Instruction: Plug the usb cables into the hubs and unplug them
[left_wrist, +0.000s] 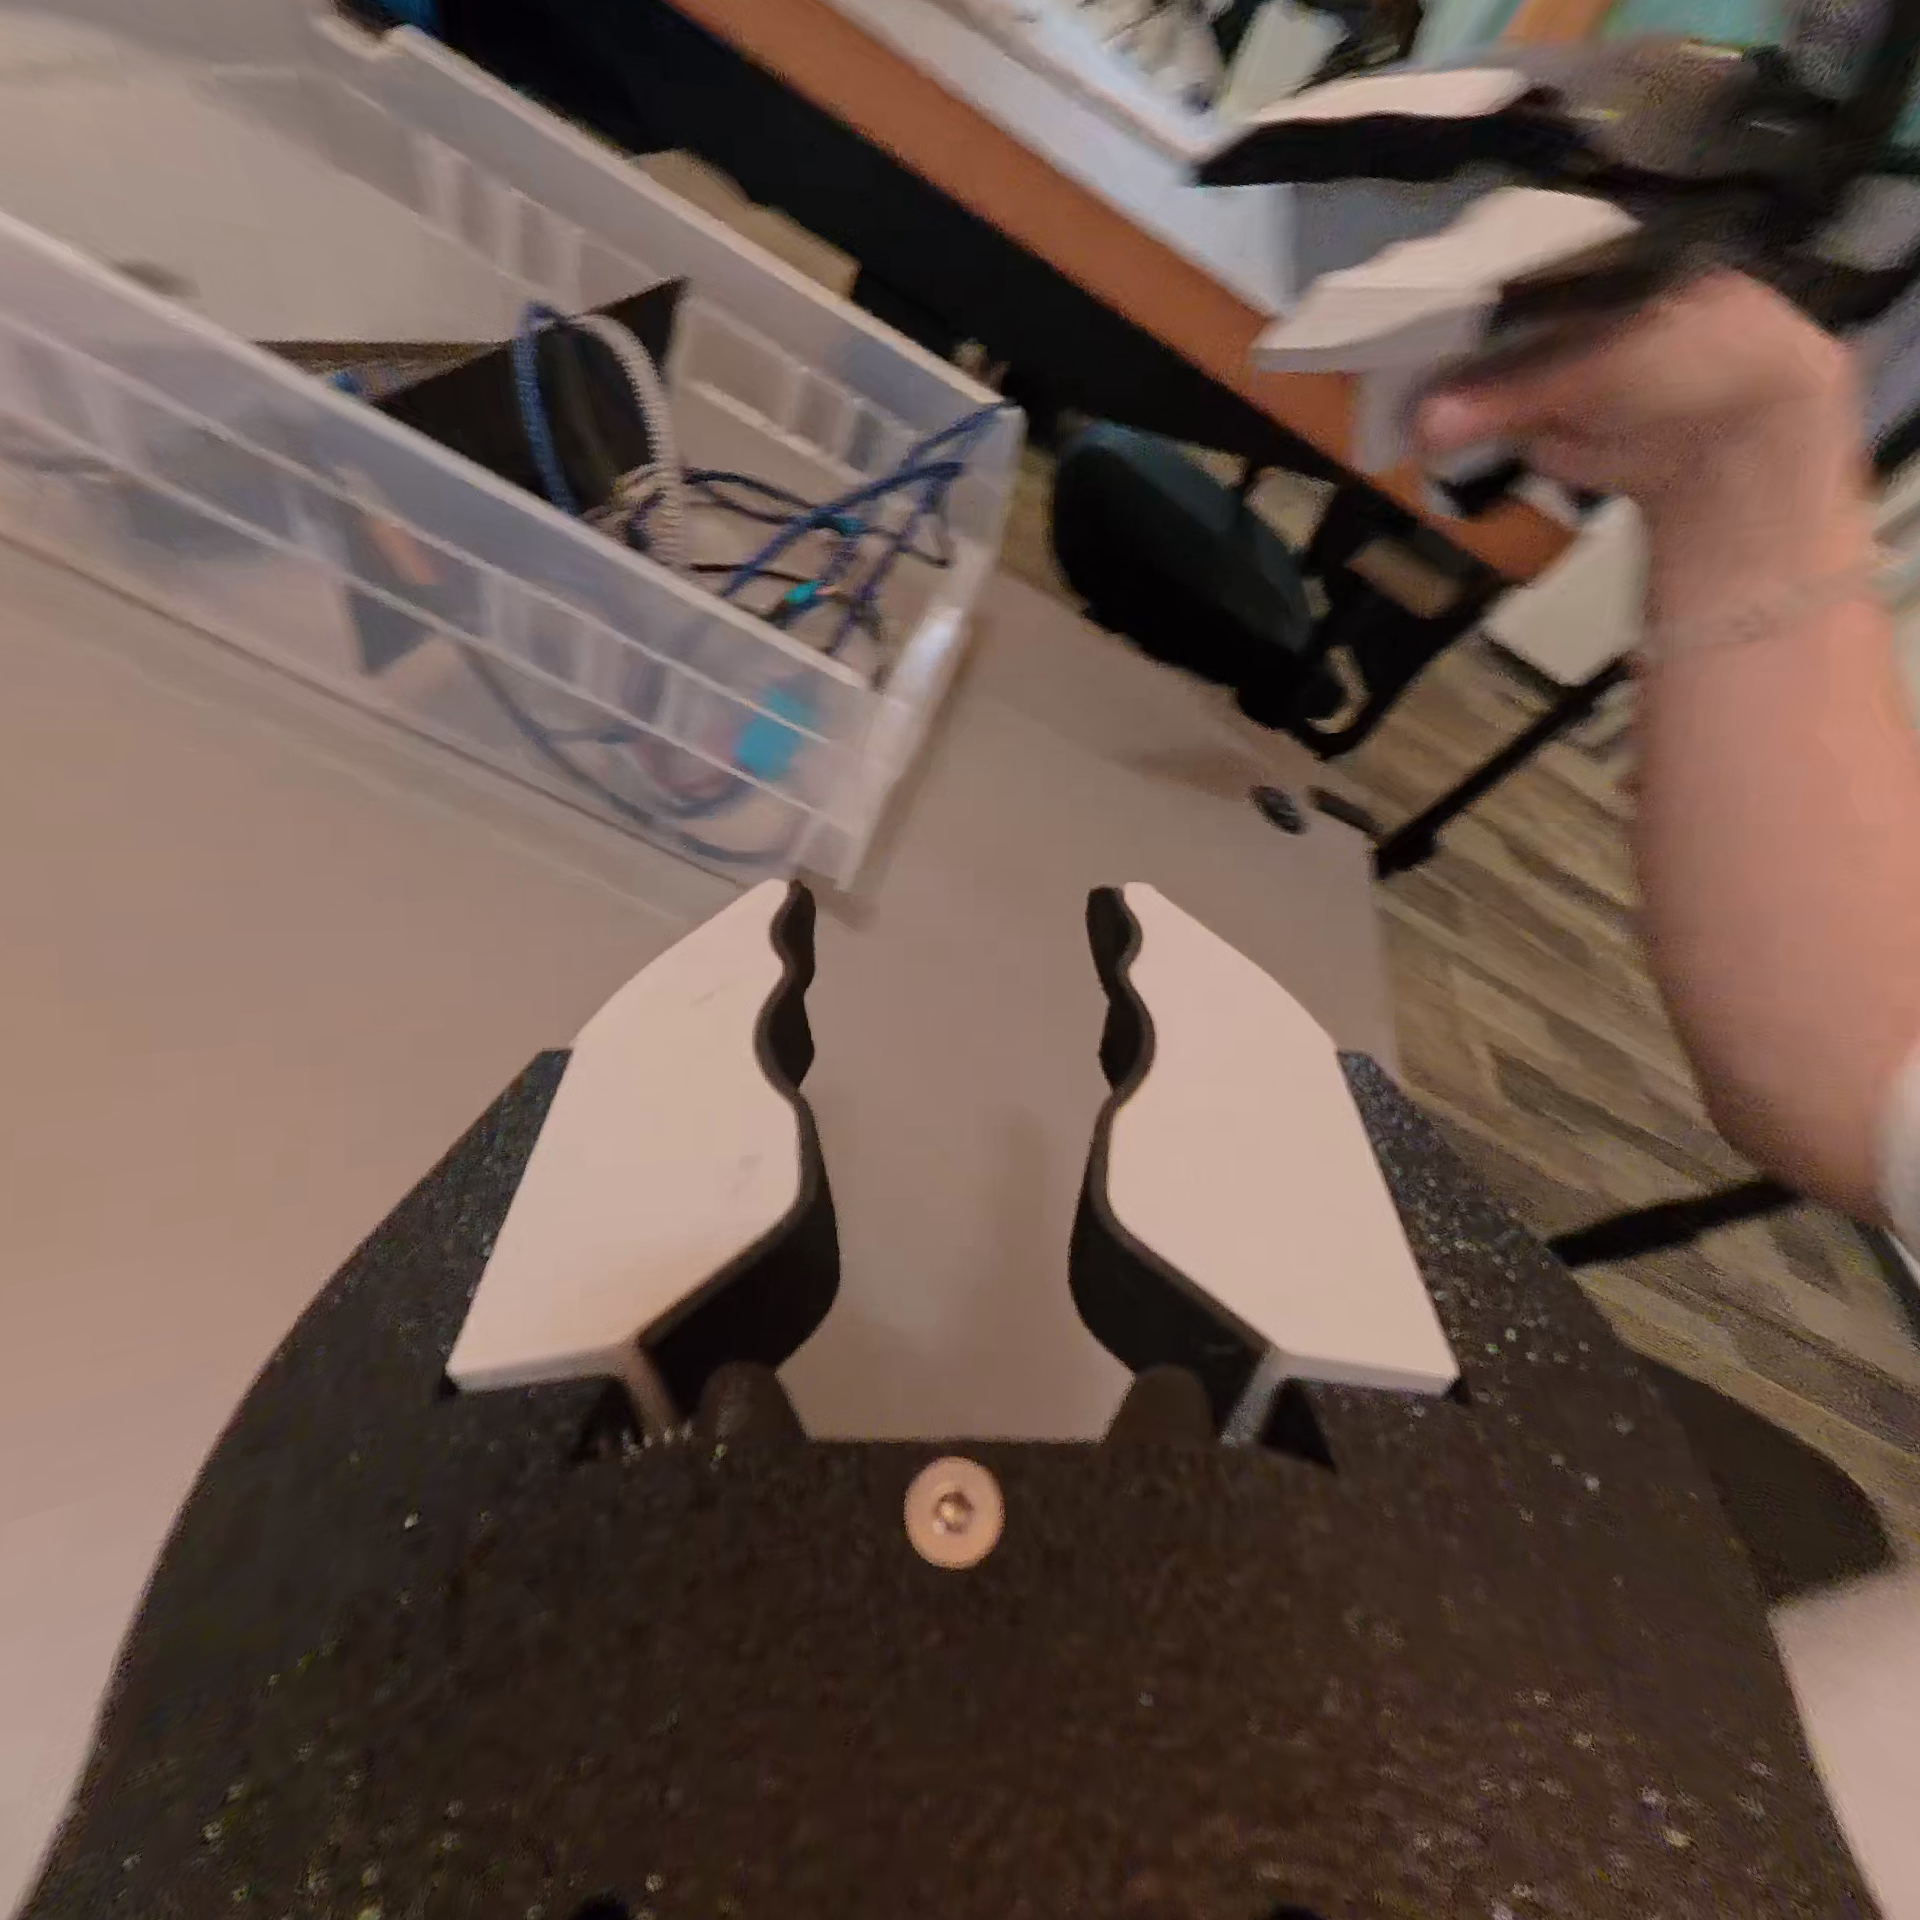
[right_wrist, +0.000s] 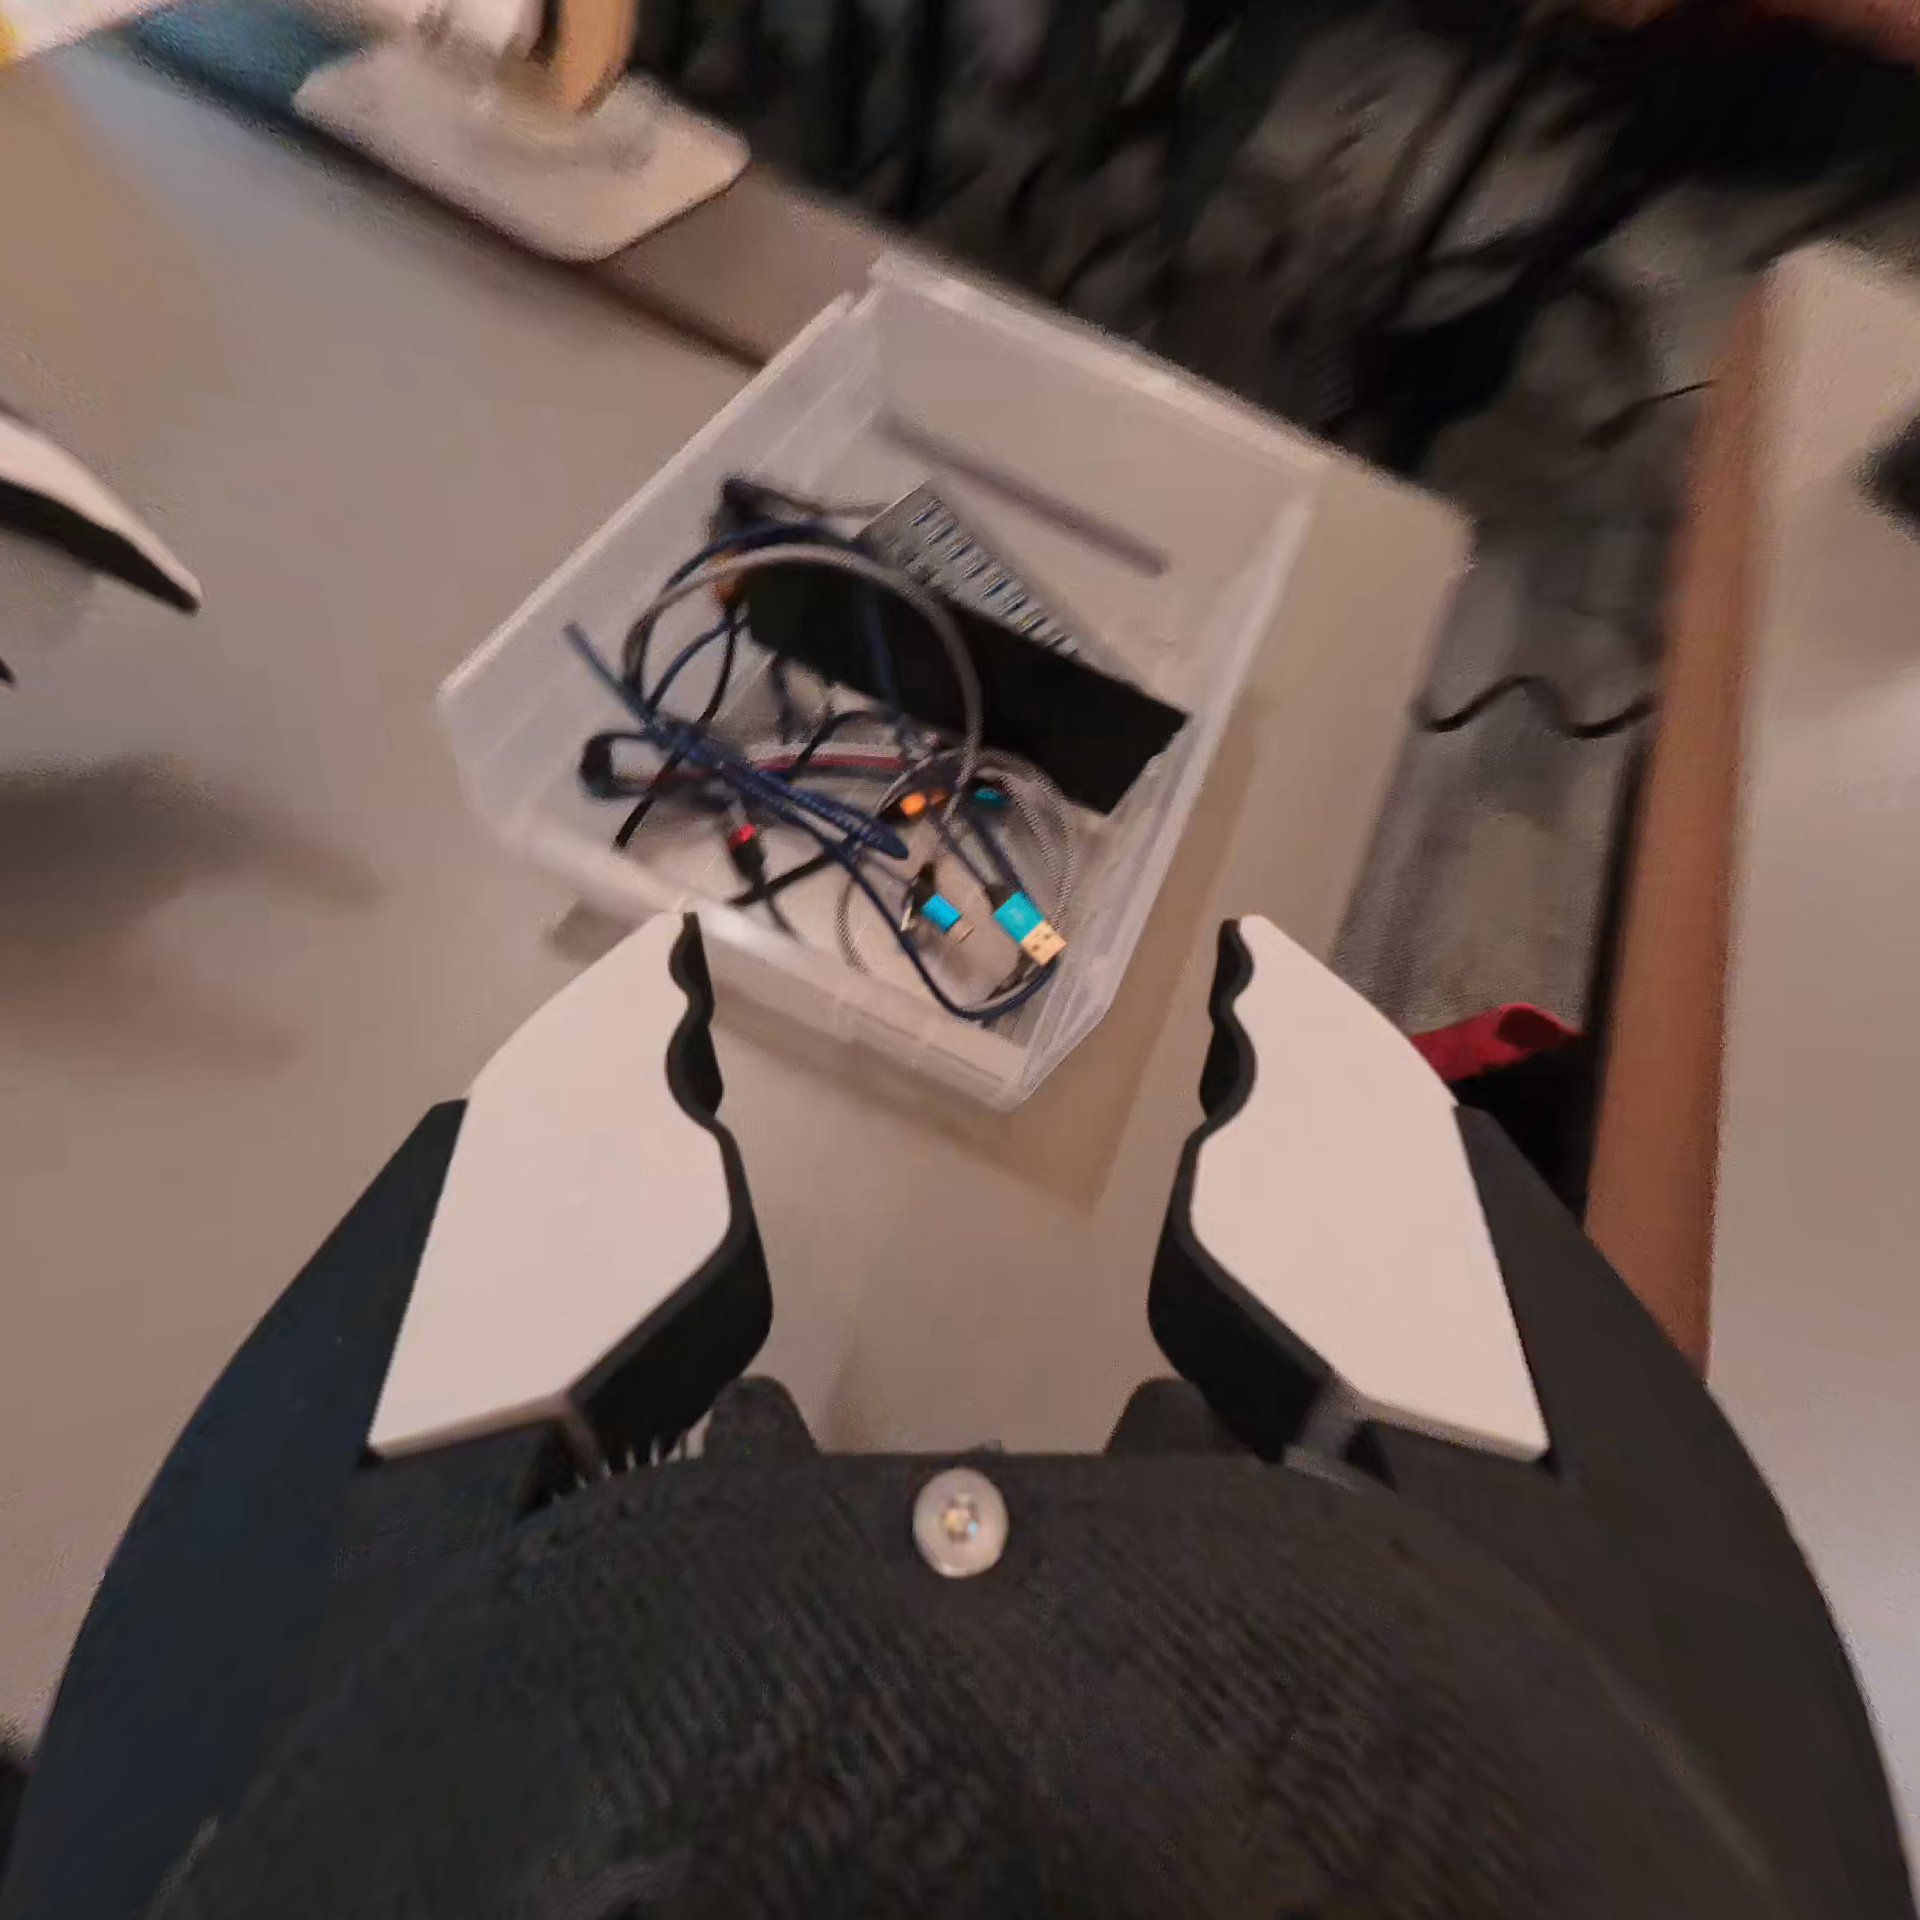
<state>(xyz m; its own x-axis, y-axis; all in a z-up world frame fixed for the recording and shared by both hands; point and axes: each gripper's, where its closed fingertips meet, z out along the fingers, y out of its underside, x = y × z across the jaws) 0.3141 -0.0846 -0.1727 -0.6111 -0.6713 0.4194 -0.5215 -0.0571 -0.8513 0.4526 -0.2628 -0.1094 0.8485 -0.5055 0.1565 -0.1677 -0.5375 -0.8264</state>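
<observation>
Both tools gape, empty, near clear ribbed plastic bin of braided cables.

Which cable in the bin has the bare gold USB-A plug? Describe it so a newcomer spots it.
Start at the clear plastic bin on the grey table, ahead of the right hand-held gripper. In the bin's near corner lies the cable with a turquoise plug housing. Its gold metal tip is exposed; the neighbouring turquoise plug shows none.
</observation>
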